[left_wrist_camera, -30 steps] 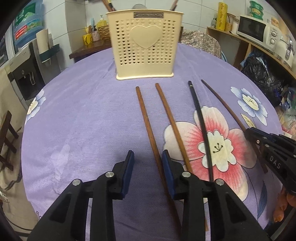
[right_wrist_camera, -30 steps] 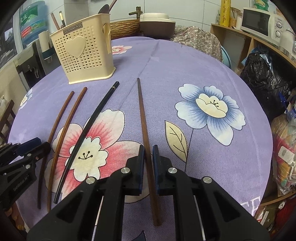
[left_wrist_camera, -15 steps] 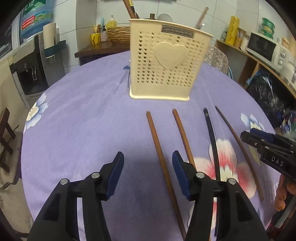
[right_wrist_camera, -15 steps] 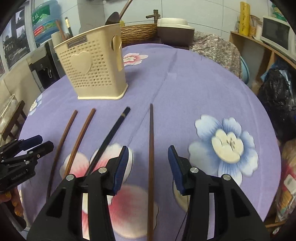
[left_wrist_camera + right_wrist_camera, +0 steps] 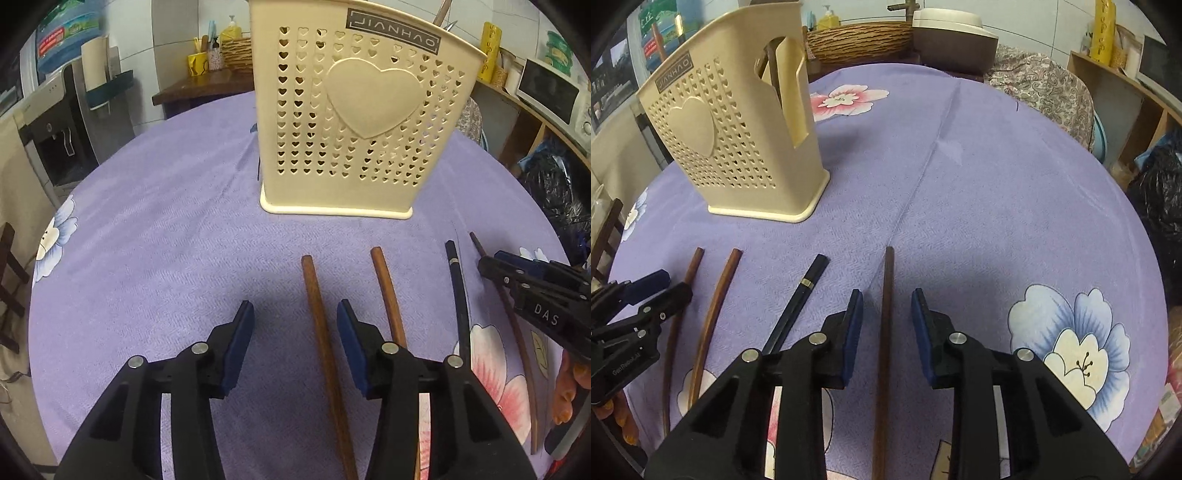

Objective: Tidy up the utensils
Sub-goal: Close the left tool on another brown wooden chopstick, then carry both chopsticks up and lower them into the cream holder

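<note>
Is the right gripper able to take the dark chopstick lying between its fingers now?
Probably yes. The right gripper straddles the dark brown chopstick, its jaws closing with the stick between them, pads not yet touching. The black chopstick lies apart to the side, so nothing blocks the way.

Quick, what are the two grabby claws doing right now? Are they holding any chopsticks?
Left gripper: jaws closing around a brown chopstick, not gripping yet.
Right gripper: jaws closing around a dark chopstick, not gripping yet.
</note>
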A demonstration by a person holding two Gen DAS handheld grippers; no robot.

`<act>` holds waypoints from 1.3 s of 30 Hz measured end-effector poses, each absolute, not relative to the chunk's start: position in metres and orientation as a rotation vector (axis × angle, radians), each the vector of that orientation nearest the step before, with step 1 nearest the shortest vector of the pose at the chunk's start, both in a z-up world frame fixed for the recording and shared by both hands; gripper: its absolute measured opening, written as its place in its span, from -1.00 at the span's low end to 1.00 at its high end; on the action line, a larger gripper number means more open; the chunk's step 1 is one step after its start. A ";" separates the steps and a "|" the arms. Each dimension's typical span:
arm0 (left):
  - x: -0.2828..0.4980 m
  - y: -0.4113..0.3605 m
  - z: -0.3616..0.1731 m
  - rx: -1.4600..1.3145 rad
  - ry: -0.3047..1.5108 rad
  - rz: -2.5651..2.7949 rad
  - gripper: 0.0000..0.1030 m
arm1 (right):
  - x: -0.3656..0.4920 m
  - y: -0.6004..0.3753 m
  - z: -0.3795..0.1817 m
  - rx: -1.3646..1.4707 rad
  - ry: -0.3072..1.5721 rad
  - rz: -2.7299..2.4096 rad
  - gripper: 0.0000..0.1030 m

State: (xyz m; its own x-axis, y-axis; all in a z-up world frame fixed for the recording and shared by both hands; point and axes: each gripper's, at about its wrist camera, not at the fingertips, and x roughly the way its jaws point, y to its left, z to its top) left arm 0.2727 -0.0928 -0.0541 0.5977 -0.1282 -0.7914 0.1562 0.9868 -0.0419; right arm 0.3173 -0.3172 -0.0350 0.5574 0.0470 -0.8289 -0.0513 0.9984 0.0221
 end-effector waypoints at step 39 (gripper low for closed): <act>0.231 -0.055 0.085 -0.013 0.566 -0.251 -0.84 | 0.235 -0.355 0.123 0.067 0.617 0.125 -0.88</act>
